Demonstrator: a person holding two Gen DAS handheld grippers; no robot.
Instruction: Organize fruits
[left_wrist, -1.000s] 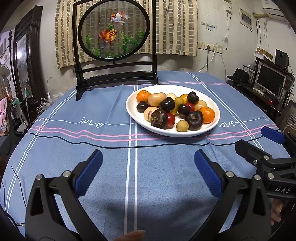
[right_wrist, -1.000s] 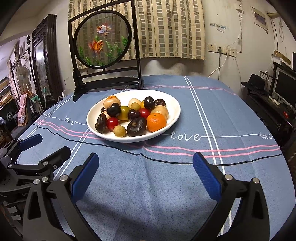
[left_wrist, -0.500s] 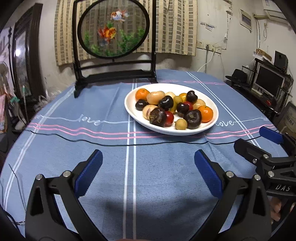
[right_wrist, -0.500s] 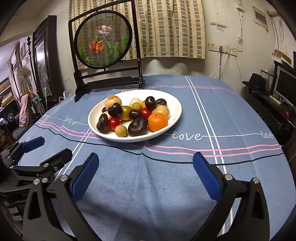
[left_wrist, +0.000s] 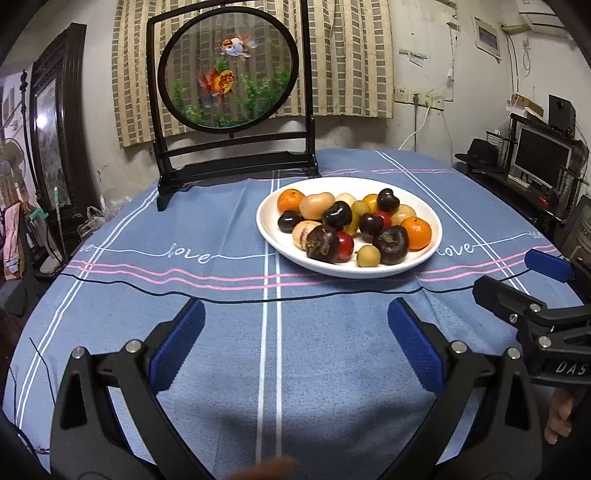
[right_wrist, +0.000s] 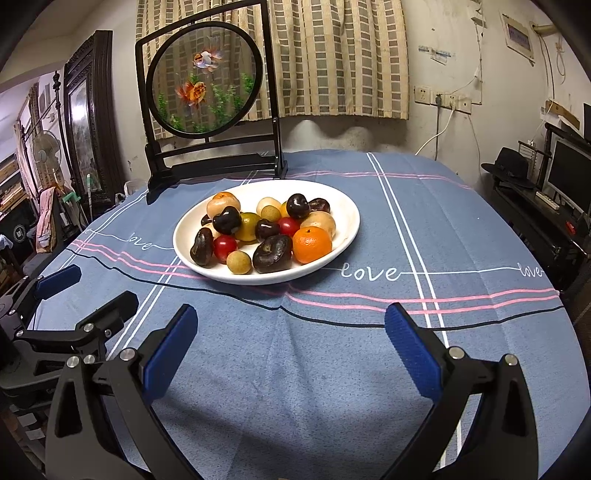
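A white plate (left_wrist: 432, 254) (right_wrist: 347, 206) sits in the middle of the blue tablecloth and holds several fruits: oranges (left_wrist: 416, 232) (right_wrist: 312, 244), dark plums (left_wrist: 390, 240) (right_wrist: 272, 254), red cherry tomatoes (right_wrist: 225, 247), pale round longans (left_wrist: 368, 256) (right_wrist: 238, 262). My left gripper (left_wrist: 295, 343) hovers open over the cloth, short of the plate. The right gripper (right_wrist: 290, 343) is open too, also short of the plate with nothing between its fingers. Each gripper shows at the edge of the other's view: the right gripper (left_wrist: 517, 280) and the left gripper (right_wrist: 92, 291).
A black-framed round goldfish screen (left_wrist: 229, 85) (right_wrist: 205, 81) stands on the table behind the plate. A monitor (left_wrist: 541, 157) and a hat (left_wrist: 480, 151) sit on a cabinet to the right. Furniture and a fan (right_wrist: 46, 147) crowd the left side.
Both views shifted only slightly; the left gripper drifted a little and the plate sits marginally differently in view. Both grippers stayed open and no fruit moved.
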